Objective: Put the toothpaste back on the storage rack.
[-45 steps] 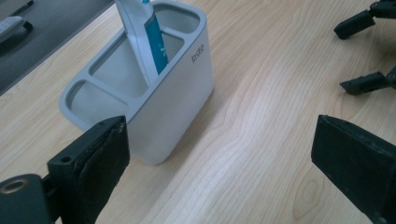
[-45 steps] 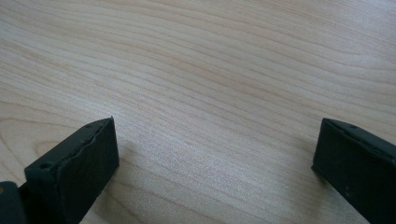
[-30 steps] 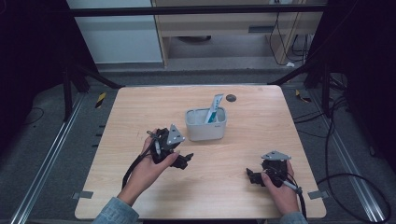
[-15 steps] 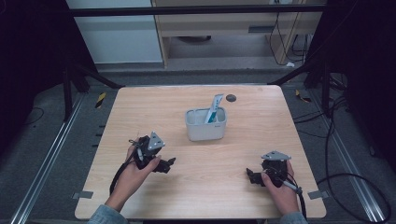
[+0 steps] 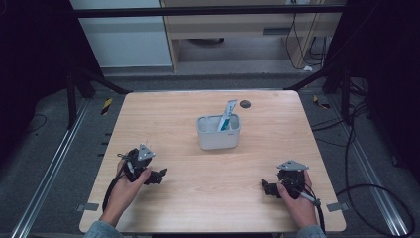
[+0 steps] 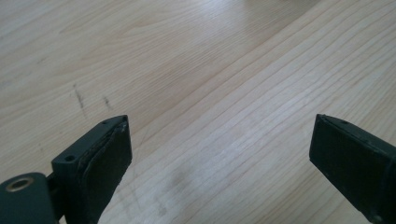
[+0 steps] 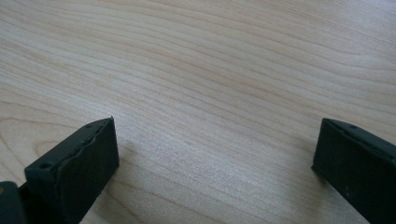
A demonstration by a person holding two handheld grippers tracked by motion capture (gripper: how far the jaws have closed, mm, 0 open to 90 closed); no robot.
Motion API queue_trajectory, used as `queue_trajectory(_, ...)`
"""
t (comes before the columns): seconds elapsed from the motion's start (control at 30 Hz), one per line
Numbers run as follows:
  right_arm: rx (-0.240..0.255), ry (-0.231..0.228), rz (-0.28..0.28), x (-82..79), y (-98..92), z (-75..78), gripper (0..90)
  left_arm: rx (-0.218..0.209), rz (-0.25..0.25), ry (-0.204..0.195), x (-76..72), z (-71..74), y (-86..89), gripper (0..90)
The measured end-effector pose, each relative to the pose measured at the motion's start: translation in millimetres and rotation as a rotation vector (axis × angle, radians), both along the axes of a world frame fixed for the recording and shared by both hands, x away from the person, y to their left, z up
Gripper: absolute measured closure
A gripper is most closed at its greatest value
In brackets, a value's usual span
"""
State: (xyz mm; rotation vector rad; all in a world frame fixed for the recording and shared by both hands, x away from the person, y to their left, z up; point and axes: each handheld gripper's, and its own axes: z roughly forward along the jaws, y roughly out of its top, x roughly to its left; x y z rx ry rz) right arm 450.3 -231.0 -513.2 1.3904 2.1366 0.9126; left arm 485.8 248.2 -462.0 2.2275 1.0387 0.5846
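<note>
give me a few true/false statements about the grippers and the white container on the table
1. The left gripper is open with nothing between its jaws. True.
2. The right gripper is shut on the tube. False: it is open, over bare table.
3. The tube stands tilted inside the white container. True.
4. The white container lies tipped on its side. False: it stands upright.
5. The left gripper touches the container. False: it is well apart, nearer the person's edge.
</note>
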Motion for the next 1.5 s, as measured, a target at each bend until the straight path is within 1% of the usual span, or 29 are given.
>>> queue_trajectory(0.13, 0.0, 0.0, 0.0, 0.0, 0.0, 0.0, 0.4, -0.01, 0.031, -0.002, 0.8, -4.2, 10.2, 5.5)
queue_trajectory(0.2, 0.0, 0.0, 0.0, 0.0, 0.0, 0.0, 0.4, -0.008, 0.034, -0.002, 1.0, -6.2, 15.2, 5.5)
queue_trajectory(0.23, 0.0, 0.0, 0.0, 0.0, 0.0, 0.0, 0.4, -0.016, 0.043, -0.004, 1.0, -7.7, 17.1, 5.5)
queue_trajectory(0.27, 0.0, 0.0, 0.0, 0.0, 0.0, 0.0, 0.4, -0.017, 0.04, -0.002, 0.8, -8.5, 19.8, 5.5)
queue_trajectory(0.33, 0.0, 0.0, 0.0, 0.0, 0.0, 0.0, 0.4, -0.044, 0.048, -0.001, 0.3, -10.7, 24.0, 5.5)
queue_trajectory(0.4, 0.0, 0.0, 0.0, 0.0, 0.0, 0.0, 0.4, -0.033, 0.05, 0.0, 0.0, -12.7, 27.6, 5.5)
queue_trajectory(0.57, 0.0, 0.0, 0.0, 0.0, 0.0, 0.0, 0.4, -0.043, 0.084, 0.003, 2.0, -18.2, 39.2, 5.5)
queue_trajectory(0.7, 0.0, 0.0, 0.001, 0.0, 0.0, 0.0, 0.4, -0.048, 0.101, 0.0, 4.1, -19.5, 45.6, 5.5)
queue_trajectory(0.93, 0.0, 0.0, 0.001, 0.0, 0.0, 0.0, 0.4, -0.054, 0.129, 0.012, 10.2, -24.5, 52.7, 5.5)
queue_trajectory(1.1, 0.0, 0.0, 0.0, 0.0, 0.0, 0.0, 0.4, -0.053, 0.136, 0.014, 12.5, -28.1, 54.7, 5.5)
queue_trajectory(1.23, 0.0, 0.0, 0.0, 0.0, 0.0, 0.0, 0.4, -0.054, 0.141, 0.024, 13.7, -34.7, 56.2, 5.5)
queue_trajectory(1.33, 0.0, 0.0, 0.001, 0.0, 0.0, 0.0, 0.4, -0.069, 0.144, 0.026, 13.9, -41.1, 57.9, 5.4)
queue_trajectory(1.43, 0.0, 0.0, 0.001, 0.0, 0.0, 0.0, 0.4, -0.116, 0.158, 0.023, 14.9, -45.6, 61.8, 2.8)
queue_trajectory(1.5, 0.0, 0.0, 0.001, 0.0, 0.0, 0.0, 0.4, -0.112, 0.158, 0.024, 15.0, -45.6, 61.3, 2.0)
